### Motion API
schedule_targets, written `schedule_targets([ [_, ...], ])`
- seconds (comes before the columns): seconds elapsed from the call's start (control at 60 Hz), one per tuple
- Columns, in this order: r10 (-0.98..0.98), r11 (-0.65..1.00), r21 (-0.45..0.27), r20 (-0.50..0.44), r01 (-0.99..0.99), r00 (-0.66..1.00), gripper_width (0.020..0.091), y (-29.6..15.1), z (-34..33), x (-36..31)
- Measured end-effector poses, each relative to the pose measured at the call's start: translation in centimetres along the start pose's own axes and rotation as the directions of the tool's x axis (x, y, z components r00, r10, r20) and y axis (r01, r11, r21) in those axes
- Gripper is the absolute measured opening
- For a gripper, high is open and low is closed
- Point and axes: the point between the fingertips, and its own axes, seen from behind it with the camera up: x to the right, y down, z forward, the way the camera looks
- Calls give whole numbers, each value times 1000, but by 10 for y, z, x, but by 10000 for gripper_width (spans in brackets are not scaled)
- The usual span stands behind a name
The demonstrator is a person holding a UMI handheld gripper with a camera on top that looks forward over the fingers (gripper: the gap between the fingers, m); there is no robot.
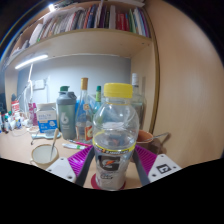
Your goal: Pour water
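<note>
The water bottle (115, 140) – clear plastic, yellow cap, pale label band around its lower half – stands upright between the two fingers of the gripper (114, 163). The pink pads (82, 158) sit at both flanks of the bottle, level with the label. Whether they press on it or leave a small gap cannot be told from this view, so grip status is unconfirmed.

Procedure for the step in hand, approx.:
1. Confirm both pads bear on the bottle wall before lifting; the plastic is thin and likely to dent, so squeeze firmly but no more than needed.
2. The cap looks to be in place – pouring cannot proceed until it is removed.
3. Lift vertically, clear of nearby items, e.g. the white cup (44, 153) on the desk (18, 148) to one side.
4. Tilt slowly toward the receiving vessel; a quick tilt risks a surge.

Behind stand more bottles (84, 112) and a dark tumbler (66, 112), with a shelf of books (85, 20) above.

Label text: none legible on the bottle, nor on background items.
</note>
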Motion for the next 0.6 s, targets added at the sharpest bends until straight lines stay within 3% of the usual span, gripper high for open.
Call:
schedule_targets([
  [0.033, 12, 1000, -9, 20, -12, 1000, 864, -2, -5, -3],
  [0.067, 32, 999, -10, 45, -32, 998, 840, -5, -12, -7],
  [0.233, 66, 996, -66, 100, -59, 993, 852, 0, -61, -13],
  [0.6, 49, 998, -34, 96, -46, 994, 840, -26, -229, -5],
])
